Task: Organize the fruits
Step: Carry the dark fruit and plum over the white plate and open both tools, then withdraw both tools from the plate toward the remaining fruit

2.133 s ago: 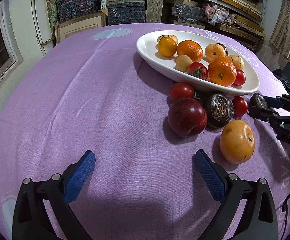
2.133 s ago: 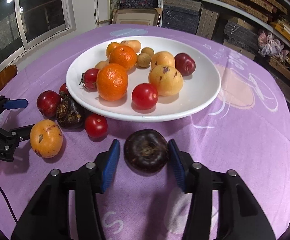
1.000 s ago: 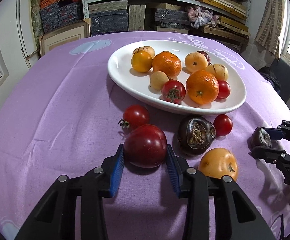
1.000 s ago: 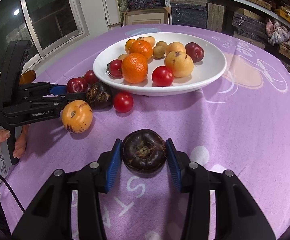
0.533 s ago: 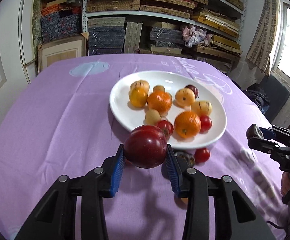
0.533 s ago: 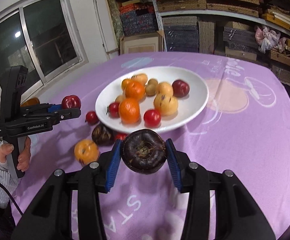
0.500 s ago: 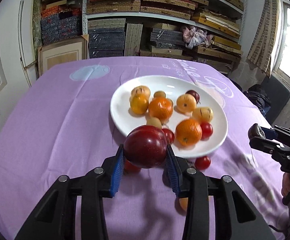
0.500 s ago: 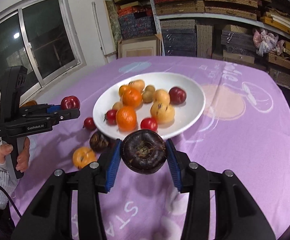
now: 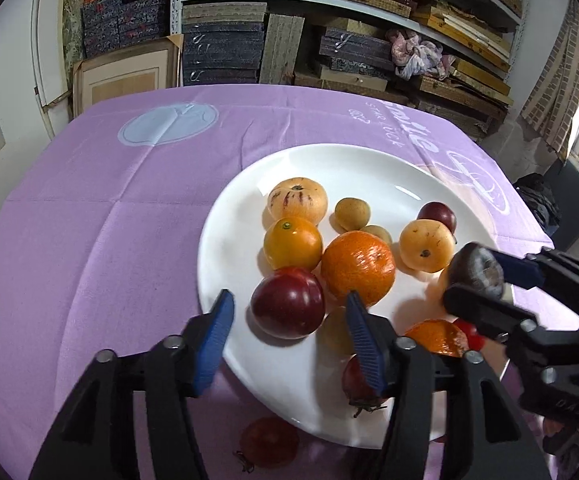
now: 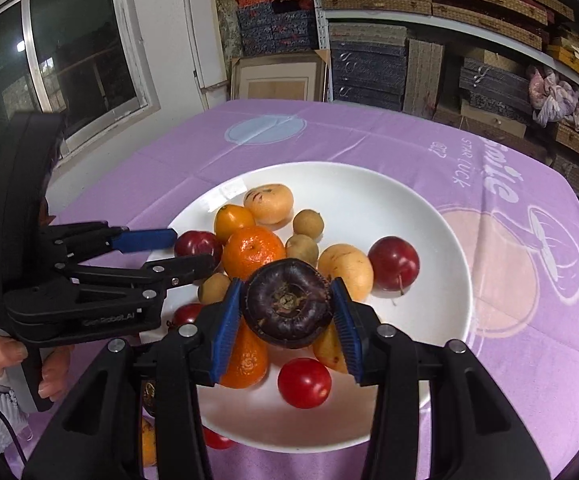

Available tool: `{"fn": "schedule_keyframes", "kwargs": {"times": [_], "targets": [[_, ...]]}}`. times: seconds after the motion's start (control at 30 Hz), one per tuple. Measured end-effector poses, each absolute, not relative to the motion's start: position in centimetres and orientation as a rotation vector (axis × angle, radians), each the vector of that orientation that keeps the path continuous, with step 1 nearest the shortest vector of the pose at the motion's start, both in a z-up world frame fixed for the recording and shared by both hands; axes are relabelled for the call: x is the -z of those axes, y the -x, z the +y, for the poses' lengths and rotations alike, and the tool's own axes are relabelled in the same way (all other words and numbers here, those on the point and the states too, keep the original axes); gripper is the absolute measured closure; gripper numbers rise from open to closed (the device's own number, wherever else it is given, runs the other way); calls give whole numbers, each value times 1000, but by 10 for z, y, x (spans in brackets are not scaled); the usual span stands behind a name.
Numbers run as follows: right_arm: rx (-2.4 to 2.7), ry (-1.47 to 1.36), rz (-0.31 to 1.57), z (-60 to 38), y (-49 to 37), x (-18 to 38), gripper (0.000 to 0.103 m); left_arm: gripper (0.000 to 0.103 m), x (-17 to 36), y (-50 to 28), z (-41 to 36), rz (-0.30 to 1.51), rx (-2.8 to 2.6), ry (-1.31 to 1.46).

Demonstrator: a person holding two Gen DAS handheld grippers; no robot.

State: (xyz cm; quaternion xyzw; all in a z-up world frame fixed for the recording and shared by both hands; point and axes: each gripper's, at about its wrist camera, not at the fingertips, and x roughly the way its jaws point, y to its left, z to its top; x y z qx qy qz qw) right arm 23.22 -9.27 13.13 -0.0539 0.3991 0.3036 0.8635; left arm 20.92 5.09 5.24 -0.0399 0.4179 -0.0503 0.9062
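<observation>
A white oval plate (image 9: pixel 225 248) on the purple cloth holds several fruits: oranges, yellow fruits, small brown ones and red ones. My left gripper (image 9: pixel 289 320) is open over the plate's near edge, its jaws apart around a dark red plum (image 9: pixel 287 308) that rests on the plate. My right gripper (image 10: pixel 287 316) is shut on a dark purple mangosteen (image 10: pixel 287 302) and holds it above the plate (image 10: pixel 441 248). The right gripper with the mangosteen also shows in the left wrist view (image 9: pixel 477 272). The left gripper also shows in the right wrist view (image 10: pixel 193 250).
A red tomato (image 9: pixel 267 440) lies on the cloth just off the plate's near rim. Shelves stacked with boxes (image 9: pixel 225 52) stand behind the table. A window (image 10: pixel 69 60) is at the left. The person's hand (image 10: pixel 9 360) holds the left gripper's handle.
Both grippers moved forward over the plate. The left gripper opened and let the dark red plum down on the plate. The right gripper still holds the mangosteen.
</observation>
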Motion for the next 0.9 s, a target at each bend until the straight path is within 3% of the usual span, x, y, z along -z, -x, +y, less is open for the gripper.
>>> {"fn": "schedule_keyframes", "kwargs": {"times": [0.07,0.13,0.23,0.47,0.7,0.9], "targets": [[-618,107,815,-94,-230,-131,41,17,-57,-203,48,833,96,66],[-601,50,775,-107,-221,-139,13,11,-63,-193,47,799,69,44],[-569,-23,667,-139,-192,-165,4,8,-73,-168,52,762,68,45],[-451,-67,531,-194,-100,-173,4,3,-67,-93,56,713,82,11],[-468,106,542,-170,-74,-138,4,3,-61,-33,49,480,191,59],[-469,154,550,-161,-72,-130,4,3,-57,-30,17,532,217,-42]]}}
